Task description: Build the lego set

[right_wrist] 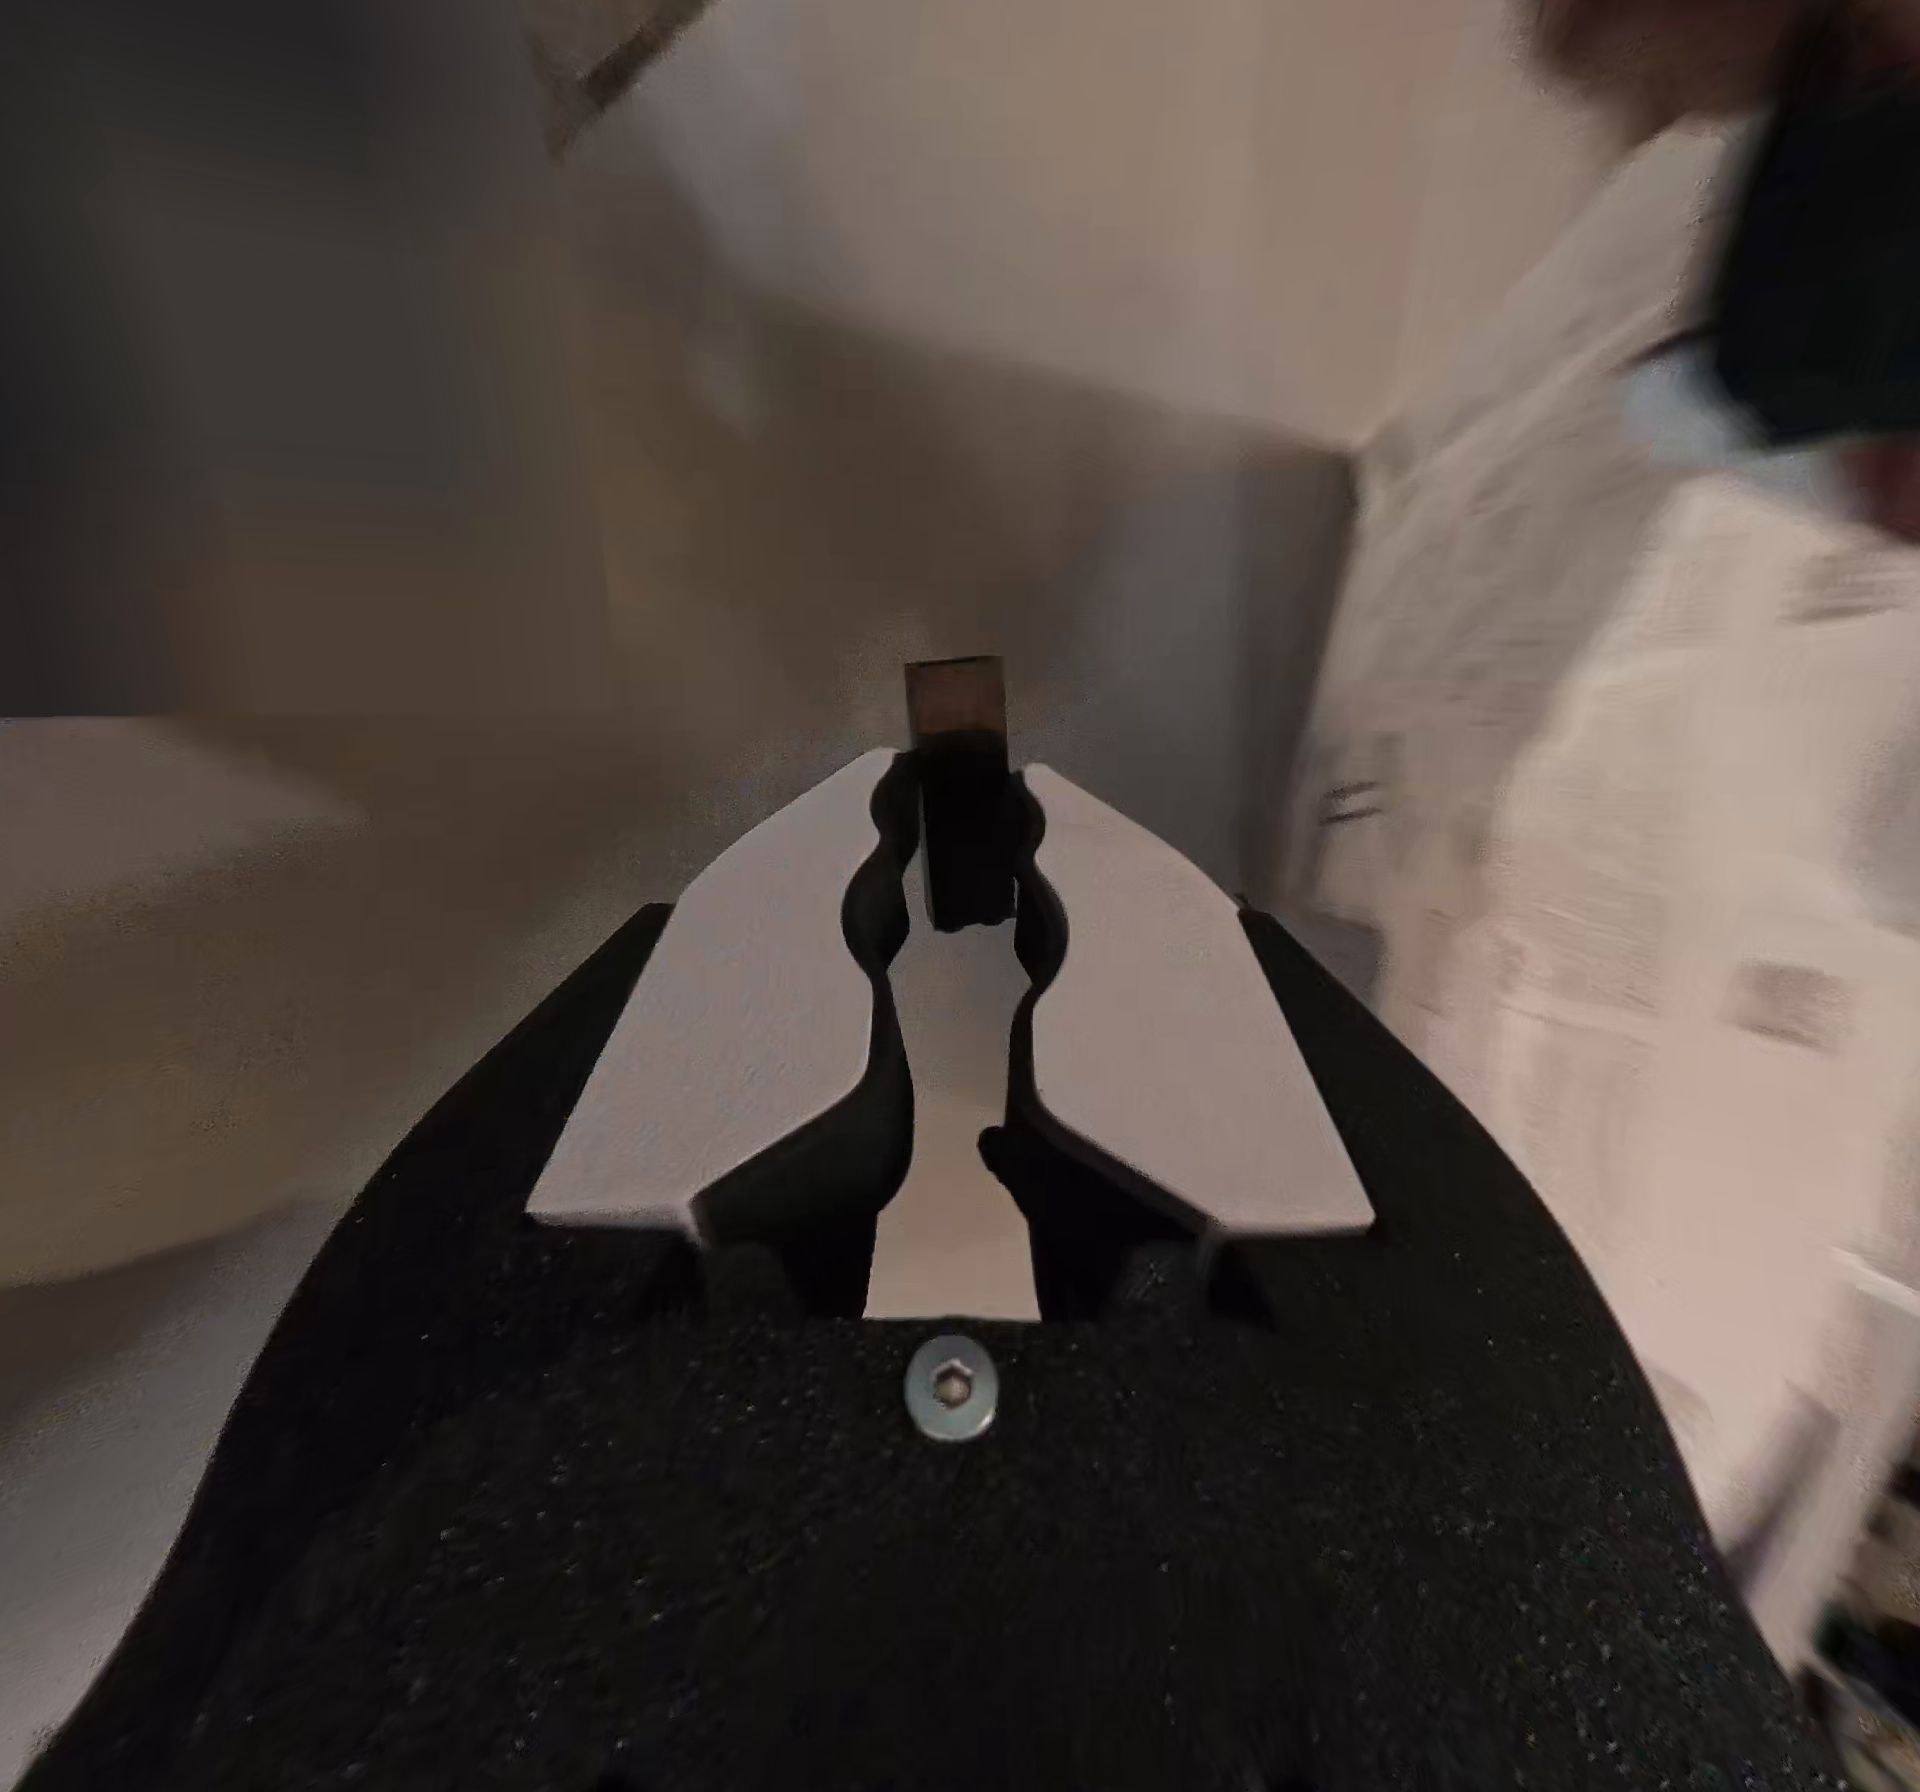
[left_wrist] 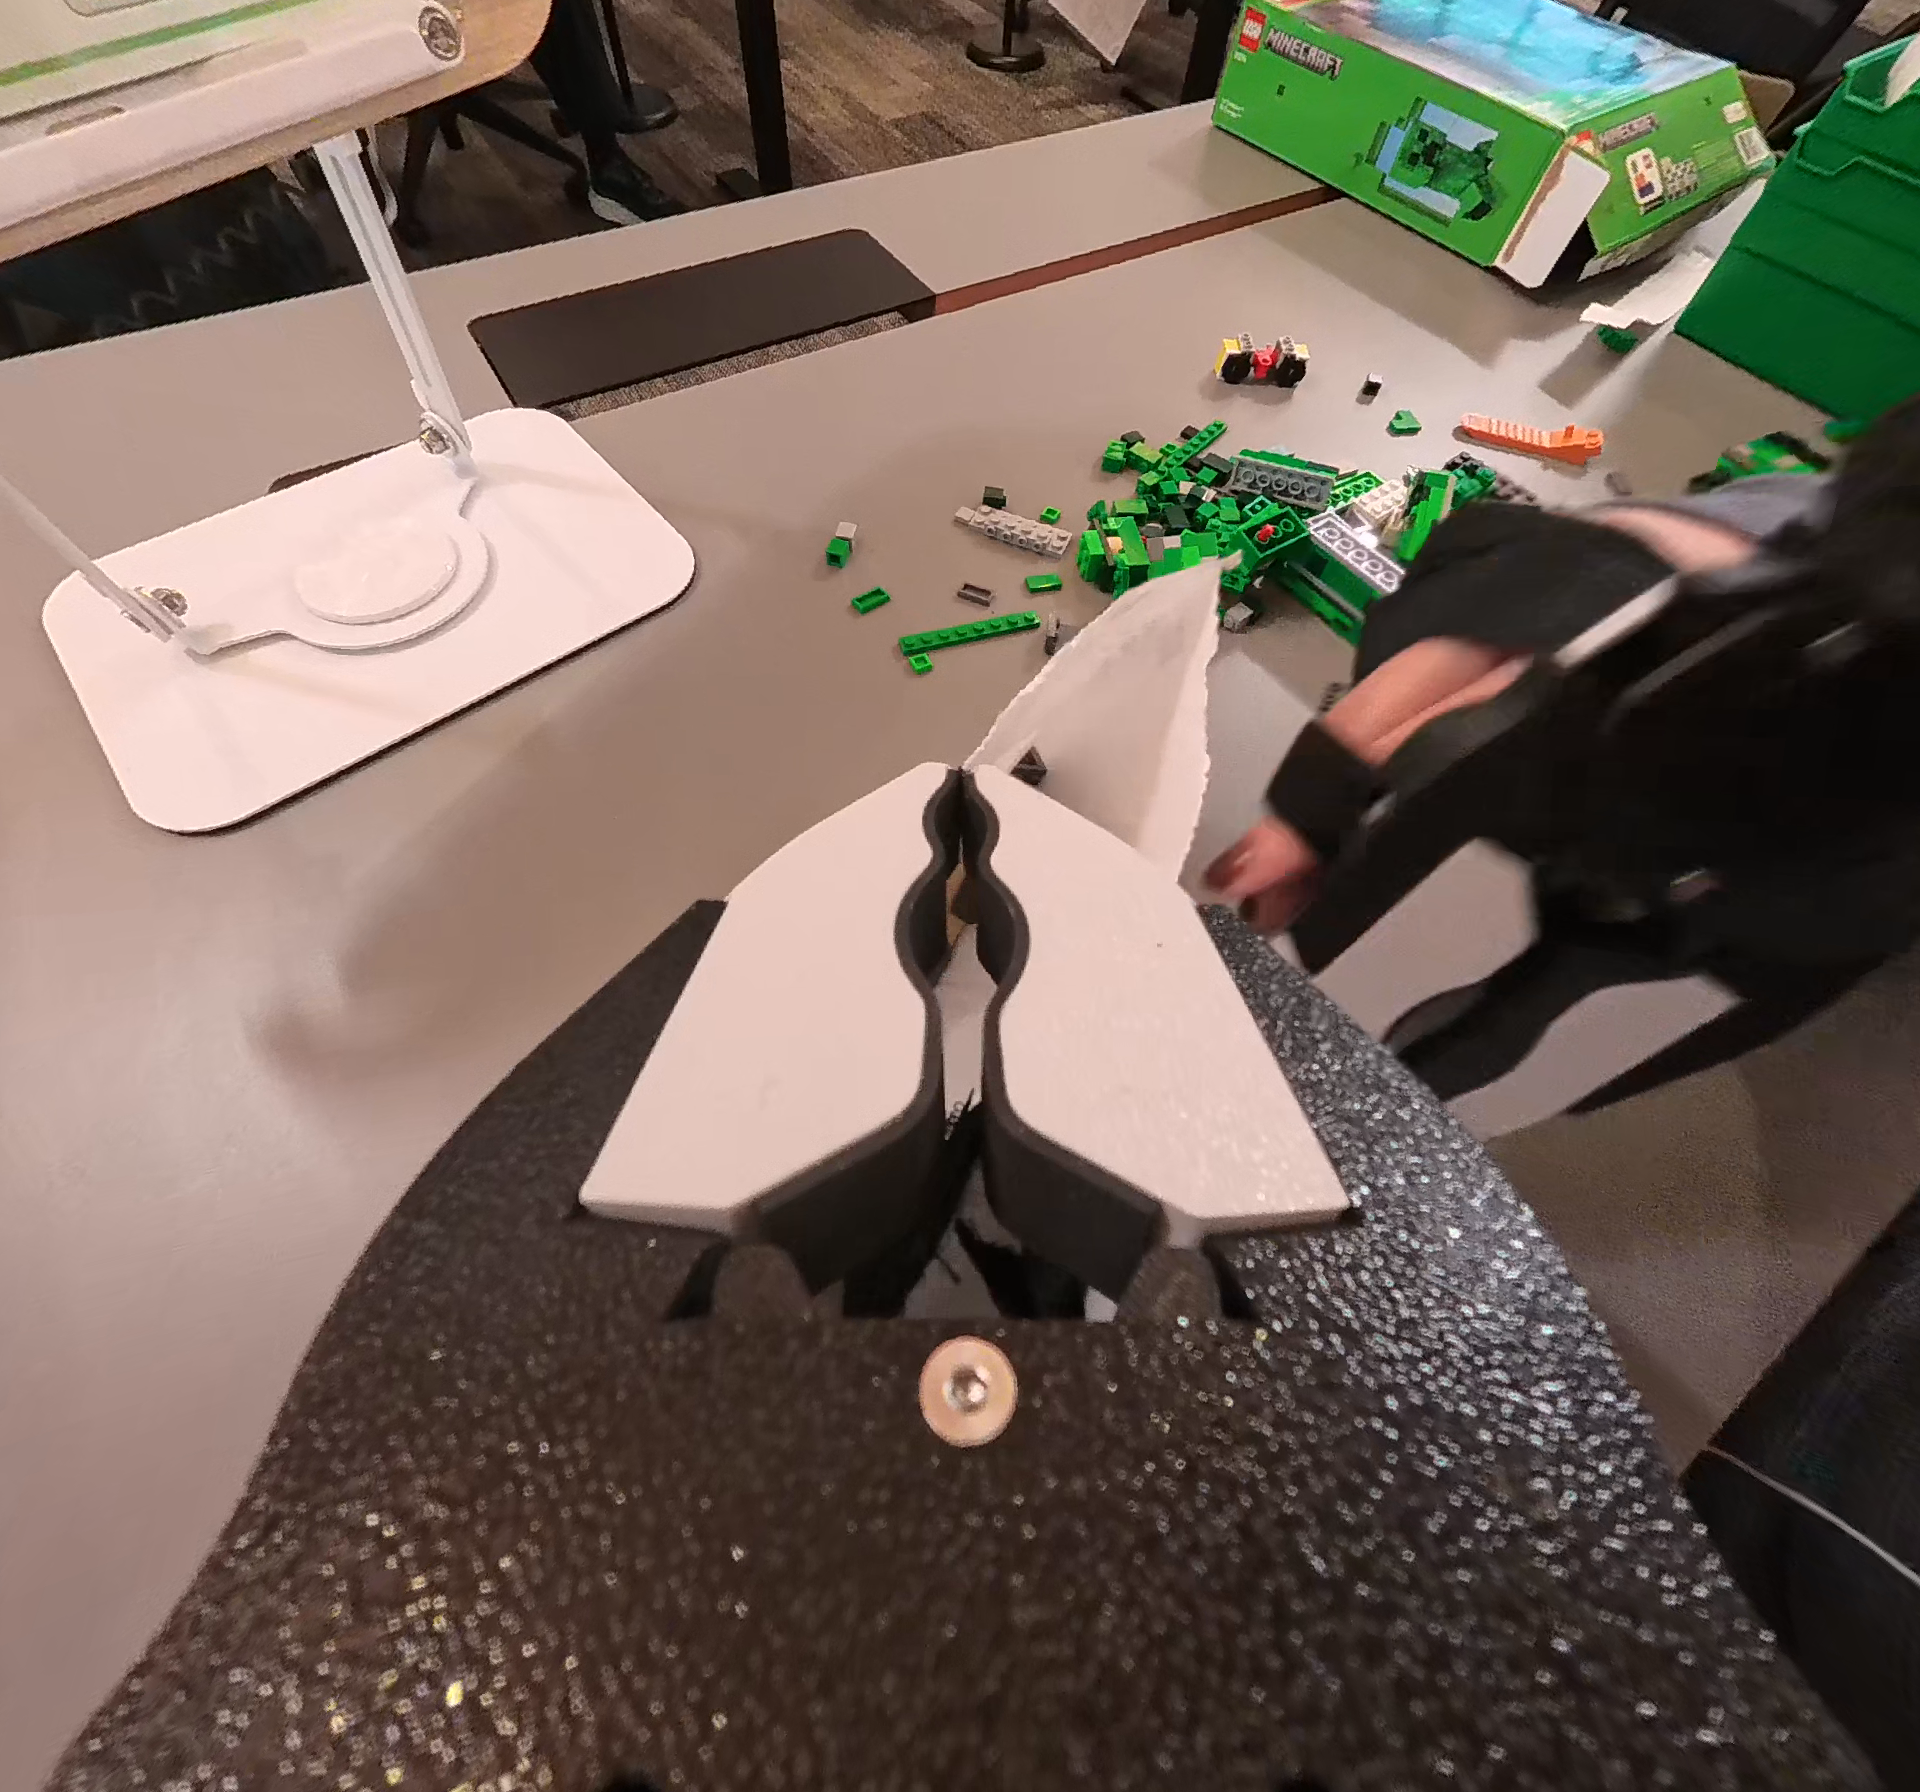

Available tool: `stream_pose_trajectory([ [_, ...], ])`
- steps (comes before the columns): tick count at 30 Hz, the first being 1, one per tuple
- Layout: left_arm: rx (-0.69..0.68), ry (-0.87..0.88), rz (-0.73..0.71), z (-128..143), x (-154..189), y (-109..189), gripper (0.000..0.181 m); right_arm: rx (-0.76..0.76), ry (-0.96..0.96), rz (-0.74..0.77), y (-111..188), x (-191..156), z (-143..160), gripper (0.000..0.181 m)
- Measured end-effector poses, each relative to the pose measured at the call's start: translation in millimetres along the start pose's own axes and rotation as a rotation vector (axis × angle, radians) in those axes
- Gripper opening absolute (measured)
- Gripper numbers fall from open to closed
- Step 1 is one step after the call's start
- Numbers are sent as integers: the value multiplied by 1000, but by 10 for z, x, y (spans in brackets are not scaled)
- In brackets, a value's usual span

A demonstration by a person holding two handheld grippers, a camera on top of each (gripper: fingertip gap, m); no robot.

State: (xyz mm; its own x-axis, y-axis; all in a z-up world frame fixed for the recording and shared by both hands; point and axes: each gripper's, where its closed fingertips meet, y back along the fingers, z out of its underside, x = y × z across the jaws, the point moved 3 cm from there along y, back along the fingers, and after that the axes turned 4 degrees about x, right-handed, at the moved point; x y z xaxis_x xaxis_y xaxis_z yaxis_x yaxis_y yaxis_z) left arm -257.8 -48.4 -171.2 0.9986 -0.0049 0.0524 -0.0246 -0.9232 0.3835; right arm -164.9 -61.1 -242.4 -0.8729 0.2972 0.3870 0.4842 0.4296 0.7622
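My left gripper [left_wrist: 962,784] is shut, and the corner of a torn white paper bag [left_wrist: 1127,703] sits pinched at its tip; the bag stands up to the right of it. A gloved hand [left_wrist: 1538,620] holds my right gripper from the right, with its fingertips hidden behind the bag. In the right wrist view my right gripper [right_wrist: 958,768] is shut on a small dark brick [right_wrist: 956,724] that sticks out past the tips. Blurred white paper [right_wrist: 1039,184] surrounds it. A pile of green and grey lego pieces [left_wrist: 1195,527] lies on the grey table [left_wrist: 520,911] beyond the bag.
A green lego box [left_wrist: 1486,111] lies at the far right, beside green bins [left_wrist: 1829,236]. An orange brick separator [left_wrist: 1527,438] and a small black, yellow and red assembly [left_wrist: 1262,360] lie behind the pile. A white stand base [left_wrist: 364,599] sits at left. There is about 12 centimeters between the tips of the two grippers.
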Motion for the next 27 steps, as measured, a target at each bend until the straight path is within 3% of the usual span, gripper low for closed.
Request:
stream_pose_trajectory([
  [4, 14, -10, 3, -39, 39, 37, 0, 121, 215, 464, 576, 366, -237, 16],
  [6, 21, -8, 5, -50, 38, 48, 0, 88, 313, 651, 755, 521, -255, 16],
  [8, 21, -4, 6, -44, 29, 47, 0, 7, 391, 736, 789, 612, -220, 16],
  [14, 15, -4, 9, -35, 34, 29, 0, -211, 561, 737, 592, 684, -121, 16],
  [19, 9, -6, 11, -32, 45, 21, 0, -298, 584, 735, 540, 752, -42, 17],
  [23, 6, -5, 15, -26, 52, 1, 0, -297, 510, 681, 485, 709, -15, 34],
  [27, -6, -13, 10, -13, 58, -16, 0, -260, 416, 716, 517, 667, -25, 35],
])
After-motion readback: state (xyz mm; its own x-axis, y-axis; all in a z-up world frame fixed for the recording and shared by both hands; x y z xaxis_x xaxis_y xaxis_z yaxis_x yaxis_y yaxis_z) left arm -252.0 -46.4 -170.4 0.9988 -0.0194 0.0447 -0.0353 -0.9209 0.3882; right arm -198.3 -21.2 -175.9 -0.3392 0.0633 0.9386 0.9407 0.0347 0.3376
